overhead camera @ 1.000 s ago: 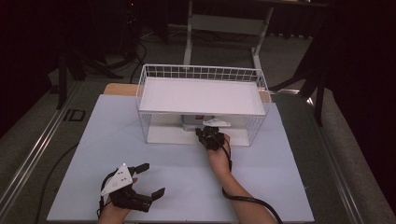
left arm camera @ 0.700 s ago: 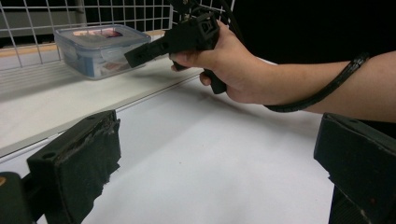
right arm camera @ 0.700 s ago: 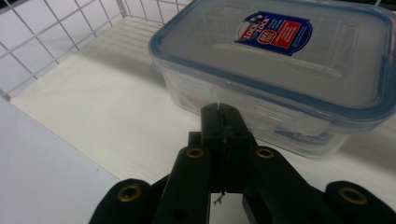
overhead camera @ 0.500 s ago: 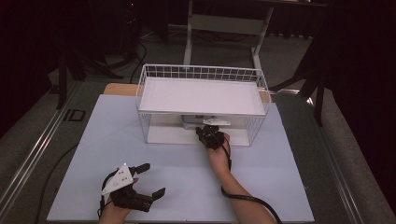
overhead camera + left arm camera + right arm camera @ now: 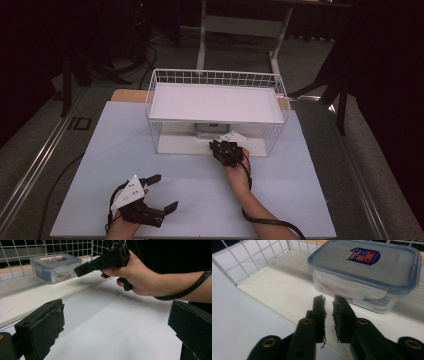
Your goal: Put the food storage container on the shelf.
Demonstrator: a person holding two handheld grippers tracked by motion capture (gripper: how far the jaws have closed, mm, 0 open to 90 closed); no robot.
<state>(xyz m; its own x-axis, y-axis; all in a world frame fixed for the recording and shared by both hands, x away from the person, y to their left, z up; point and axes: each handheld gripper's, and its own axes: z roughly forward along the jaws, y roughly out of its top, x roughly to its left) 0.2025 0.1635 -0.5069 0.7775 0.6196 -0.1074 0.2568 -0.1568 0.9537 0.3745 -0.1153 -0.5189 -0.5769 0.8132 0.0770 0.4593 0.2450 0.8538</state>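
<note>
A clear plastic box with a blue-rimmed lid (image 5: 367, 272) stands on the lower floor of a white wire rack (image 5: 215, 77). My right gripper (image 5: 329, 298) points at the box from just in front of it. Its jaws have just been opening and stand a narrow gap apart, with nothing between them. In the high view the right gripper (image 5: 220, 145) sits at the rack's open front, and the box (image 5: 207, 129) shows behind it. My left gripper (image 5: 166, 190) rests wide open near the table's front left, holding nothing. From the left gripper (image 5: 117, 322) the box (image 5: 55, 267) shows beyond.
The rack has a white upper shelf (image 5: 215, 102) over the box, with wire walls at the sides and back. A pale sheet (image 5: 310, 180) covers the table. A cable (image 5: 272, 220) trails from the right hand. Dark floor and stands surround the table.
</note>
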